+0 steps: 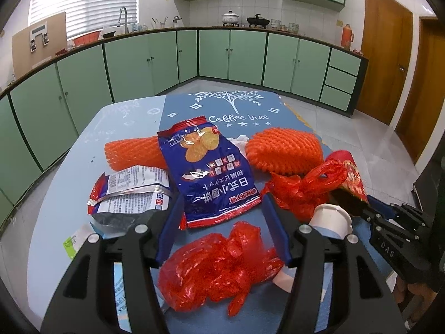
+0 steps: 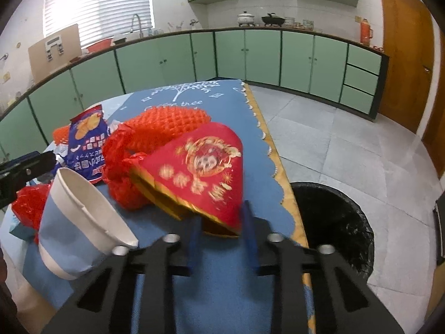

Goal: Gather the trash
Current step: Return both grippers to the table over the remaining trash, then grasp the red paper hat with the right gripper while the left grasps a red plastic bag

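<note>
The right gripper [image 2: 221,232] pinches the near edge of a red, gold-trimmed paper envelope [image 2: 200,172], beside a black-lined bin [image 2: 339,222]. The left gripper [image 1: 222,222], jaws spread, straddles the blue snack bag [image 1: 211,167]; crumpled red plastic [image 1: 219,264] lies between its fingers.

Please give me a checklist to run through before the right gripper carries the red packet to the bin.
1. Right gripper clamped on the red packet: ok, at its near corner.
2. Bin mouth open, on the floor beside the table: ok.
3. Packet free of the knotted red bag: not ok, the bag lies against it.
4. Paper cup clear of the packet's path: cannot tell; it lies on its side close by.
5. Left gripper out of the way: ok, open over the crumpled red bag.
</note>
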### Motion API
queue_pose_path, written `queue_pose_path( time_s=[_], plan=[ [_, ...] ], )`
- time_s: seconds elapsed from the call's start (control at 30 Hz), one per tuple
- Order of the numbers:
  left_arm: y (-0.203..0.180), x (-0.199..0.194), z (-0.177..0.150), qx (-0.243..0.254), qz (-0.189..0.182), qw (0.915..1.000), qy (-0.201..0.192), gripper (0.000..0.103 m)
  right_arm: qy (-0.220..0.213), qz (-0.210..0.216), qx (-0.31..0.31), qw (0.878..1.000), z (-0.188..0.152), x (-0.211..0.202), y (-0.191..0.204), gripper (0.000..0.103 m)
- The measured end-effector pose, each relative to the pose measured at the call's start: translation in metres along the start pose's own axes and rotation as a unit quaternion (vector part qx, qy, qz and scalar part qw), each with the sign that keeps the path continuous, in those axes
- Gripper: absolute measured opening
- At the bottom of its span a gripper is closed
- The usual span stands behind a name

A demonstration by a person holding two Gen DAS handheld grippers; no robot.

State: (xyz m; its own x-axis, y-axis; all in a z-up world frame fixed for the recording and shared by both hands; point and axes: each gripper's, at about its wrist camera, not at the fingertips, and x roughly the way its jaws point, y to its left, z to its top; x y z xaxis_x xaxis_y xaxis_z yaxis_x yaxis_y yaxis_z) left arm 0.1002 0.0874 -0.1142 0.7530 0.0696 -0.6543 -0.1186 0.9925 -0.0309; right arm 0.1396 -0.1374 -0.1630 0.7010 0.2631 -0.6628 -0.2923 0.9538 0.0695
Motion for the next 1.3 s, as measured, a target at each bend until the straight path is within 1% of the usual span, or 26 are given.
queue_pose_path(
  time_s=[0.2, 0.4, 0.53, 0.63, 0.73, 0.77, 0.8, 0.87, 1.03, 1.07, 1.1, 1.13, 1.17, 1.2, 1.23, 1.3],
  plan=[
    [-0.002, 0.002, 0.001, 0.001, -0.001, 1.0000, 0.001, 0.057, -0.002, 0.017, -0.011, 1.000, 0.002, -0.002, 0.000, 0.003],
    [-0.004, 0.002, 0.004, -0.001, -0.011, 0.9999, -0.002, 0.057, -0.014, 0.023, -0.016, 1.000, 0.008, -0.015, -0.001, 0.003],
    [-0.014, 0.002, 0.009, -0.002, -0.037, 0.9993, -0.001, 0.057, -0.022, 0.013, -0.014, 1.000, 0.013, -0.023, -0.007, 0.003],
    [-0.028, 0.005, 0.013, 0.009, -0.057, 0.9983, 0.000, 0.058, -0.031, 0.003, -0.008, 0.999, 0.017, -0.033, -0.015, 0.003],
    [-0.047, 0.014, 0.015, 0.022, -0.078, 0.9967, 0.009, 0.064, -0.034, -0.006, -0.002, 0.999, 0.018, -0.039, -0.024, 0.003],
    [-0.055, 0.018, 0.015, 0.027, -0.082, 0.9962, 0.013, 0.070, -0.035, -0.007, 0.000, 0.999, 0.018, -0.040, -0.026, 0.003],
    [-0.059, 0.021, 0.016, 0.029, -0.082, 0.9960, 0.016, 0.074, -0.035, -0.009, 0.002, 0.999, 0.019, -0.041, -0.029, 0.003],
    [-0.069, 0.029, 0.018, 0.033, -0.082, 0.9958, 0.023, 0.075, -0.036, -0.012, 0.004, 0.999, 0.019, -0.042, -0.031, 0.003],
    [-0.084, 0.048, 0.025, 0.039, -0.068, 0.9963, 0.035, 0.075, -0.034, -0.015, 0.010, 0.999, 0.021, -0.041, -0.036, 0.003],
    [-0.086, 0.051, 0.026, 0.038, -0.065, 0.9964, 0.038, 0.072, -0.034, -0.016, 0.012, 0.999, 0.021, -0.041, -0.038, 0.003],
    [-0.085, 0.054, 0.025, 0.038, -0.062, 0.9965, 0.042, 0.067, -0.034, -0.017, 0.013, 0.999, 0.022, -0.040, -0.038, 0.003],
    [-0.085, 0.057, 0.027, 0.037, -0.062, 0.9962, 0.048, 0.051, -0.034, -0.018, 0.015, 0.999, 0.022, -0.040, -0.040, 0.003],
    [-0.085, 0.061, 0.026, 0.034, -0.066, 0.9956, 0.058, 0.040, -0.034, -0.018, 0.016, 0.999, 0.022, -0.039, -0.040, 0.003],
    [-0.084, 0.062, 0.026, 0.031, -0.067, 0.9954, 0.061, 0.030, -0.034, -0.018, 0.017, 0.999, 0.022, -0.040, -0.041, 0.003],
    [-0.082, 0.061, 0.026, 0.027, -0.067, 0.9956, 0.060, 0.025, -0.034, -0.019, 0.018, 0.999, 0.022, -0.040, -0.041, 0.003],
    [-0.078, 0.058, 0.028, 0.019, -0.070, 0.9961, 0.049, 0.006, -0.035, -0.019, 0.020, 0.999, 0.023, -0.040, -0.044, 0.003]
  ],
)
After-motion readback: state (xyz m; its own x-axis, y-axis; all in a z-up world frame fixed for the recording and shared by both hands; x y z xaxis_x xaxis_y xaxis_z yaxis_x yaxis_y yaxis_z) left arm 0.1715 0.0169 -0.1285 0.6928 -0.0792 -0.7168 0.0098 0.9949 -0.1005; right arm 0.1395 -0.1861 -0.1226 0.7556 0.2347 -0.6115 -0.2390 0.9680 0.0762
